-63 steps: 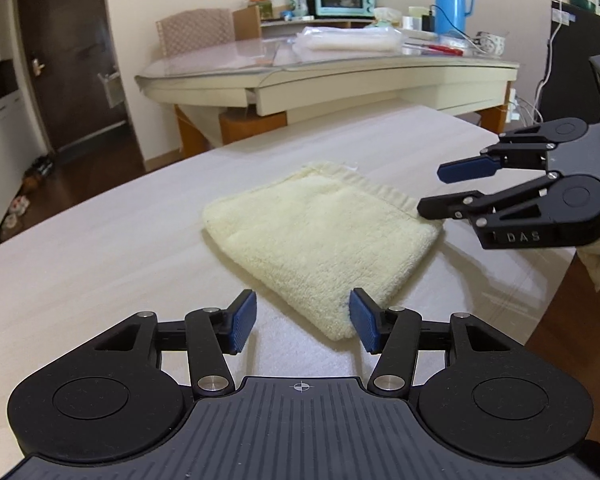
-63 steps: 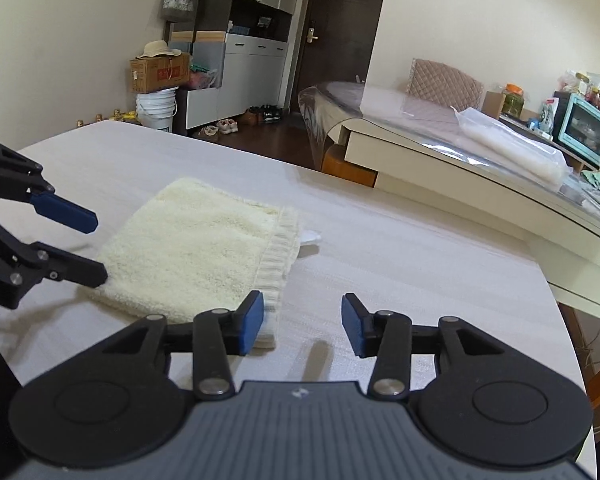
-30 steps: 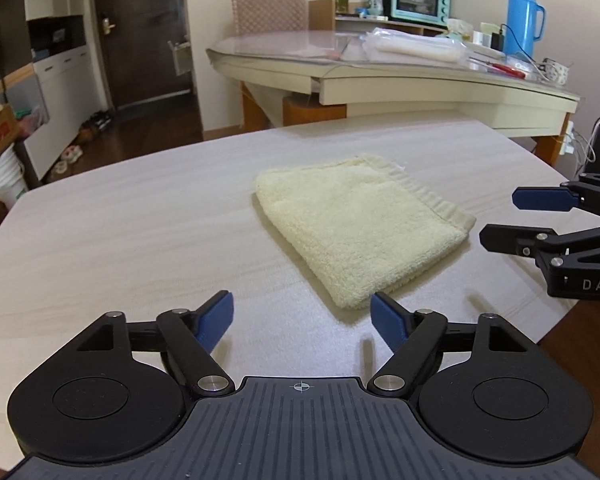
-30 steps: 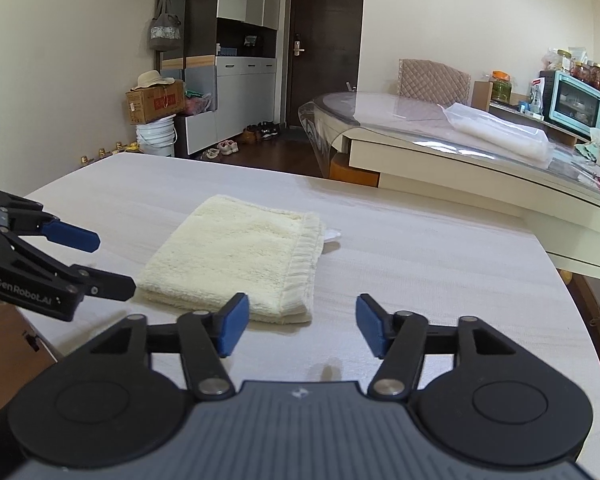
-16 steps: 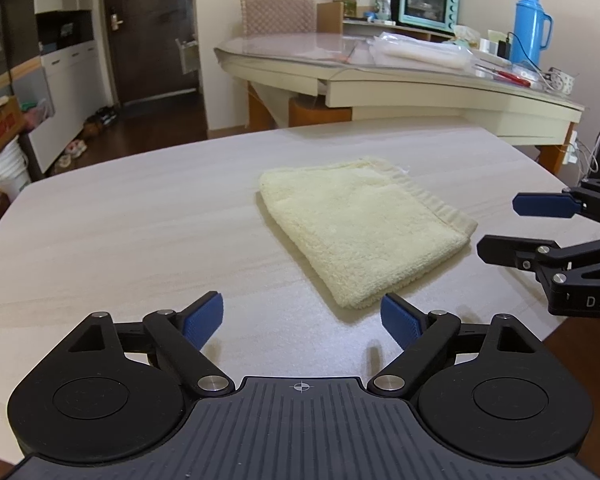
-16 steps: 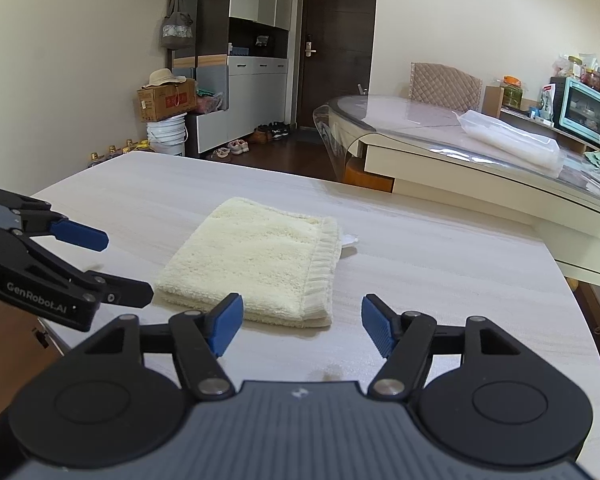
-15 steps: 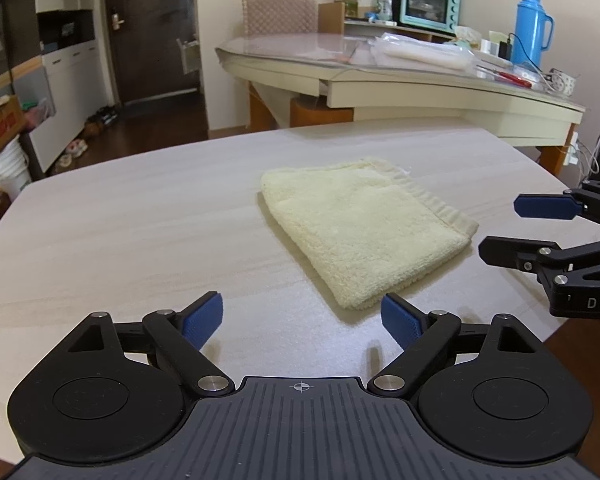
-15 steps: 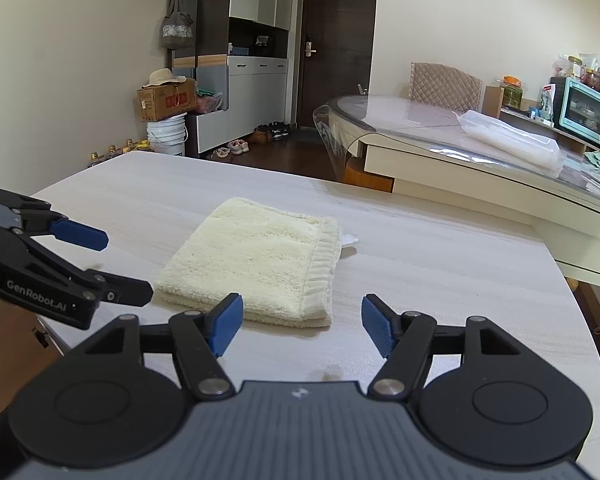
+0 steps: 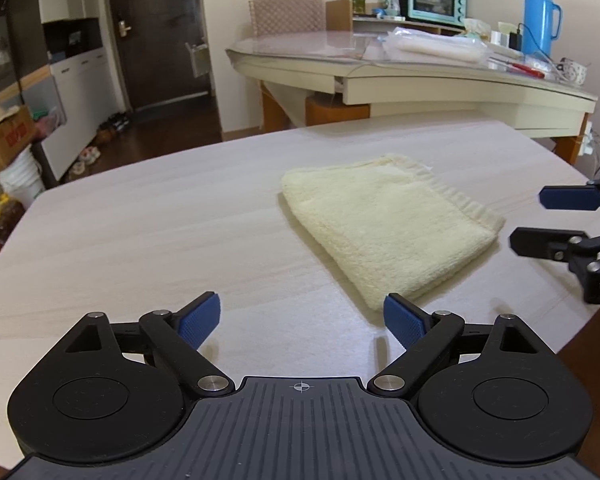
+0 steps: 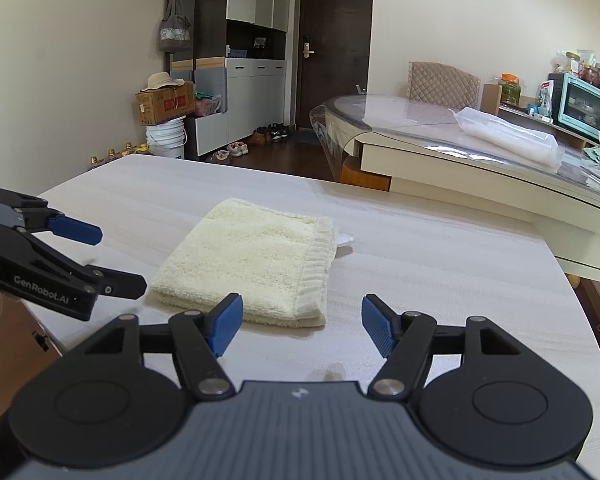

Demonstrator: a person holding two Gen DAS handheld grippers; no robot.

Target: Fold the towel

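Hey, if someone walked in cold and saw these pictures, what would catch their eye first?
The cream towel, folded into a thick square, lying alone on the pale wooden table. Next, the two black grippers with blue fingers: the left gripper and the right gripper, both open and apart from the towel.

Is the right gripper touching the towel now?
Apart. In the right wrist view, the open right gripper stands short of the towel, with bare table between its fingers.

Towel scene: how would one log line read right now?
towel: folded, flat on table | left tool: open, clear | right tool: open, clear
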